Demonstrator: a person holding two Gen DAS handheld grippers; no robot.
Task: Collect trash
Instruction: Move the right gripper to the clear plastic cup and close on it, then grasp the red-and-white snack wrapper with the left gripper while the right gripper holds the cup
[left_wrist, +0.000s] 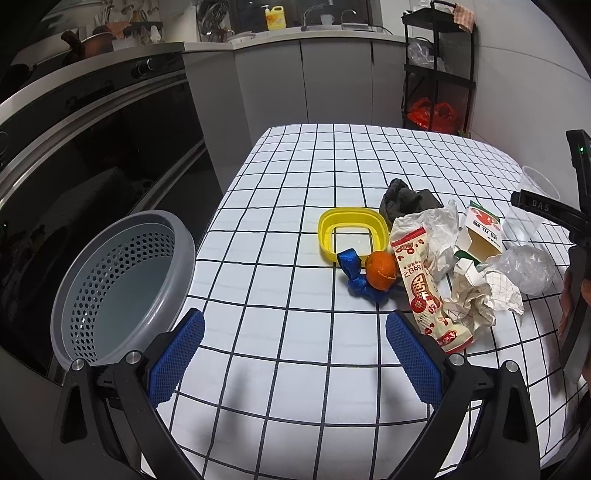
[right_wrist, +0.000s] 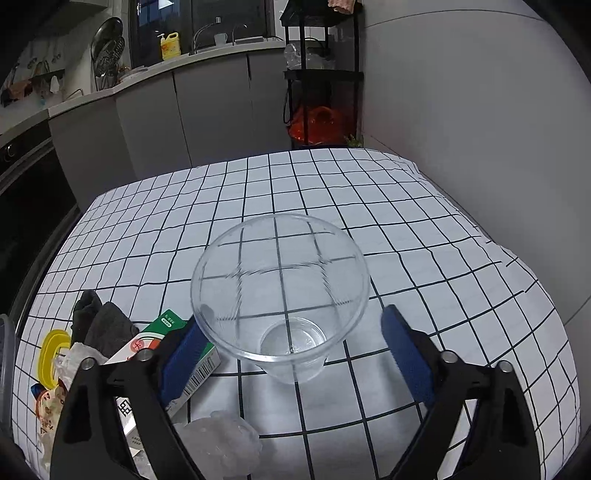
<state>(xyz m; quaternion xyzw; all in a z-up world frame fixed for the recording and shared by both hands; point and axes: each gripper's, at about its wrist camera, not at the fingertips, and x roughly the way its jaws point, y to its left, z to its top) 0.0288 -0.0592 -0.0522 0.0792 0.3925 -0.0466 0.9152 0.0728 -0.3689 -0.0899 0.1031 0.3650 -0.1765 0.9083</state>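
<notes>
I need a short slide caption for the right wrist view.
Right hand-held gripper around a clear plastic cup standing upright on the checked tablecloth.

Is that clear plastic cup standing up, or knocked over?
Upright: the clear plastic cup has its rim upward and base on the checked tablecloth.

"DAS" on right hand-held gripper (left_wrist: 577, 236); wrapper (left_wrist: 424, 291) print illegible.

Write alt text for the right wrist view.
A clear plastic cup stands upright on a grid-patterned tablecloth between the right gripper's blue pads, which have not closed on it. A carton, dark cloth and wrappers lie to the left.
</notes>
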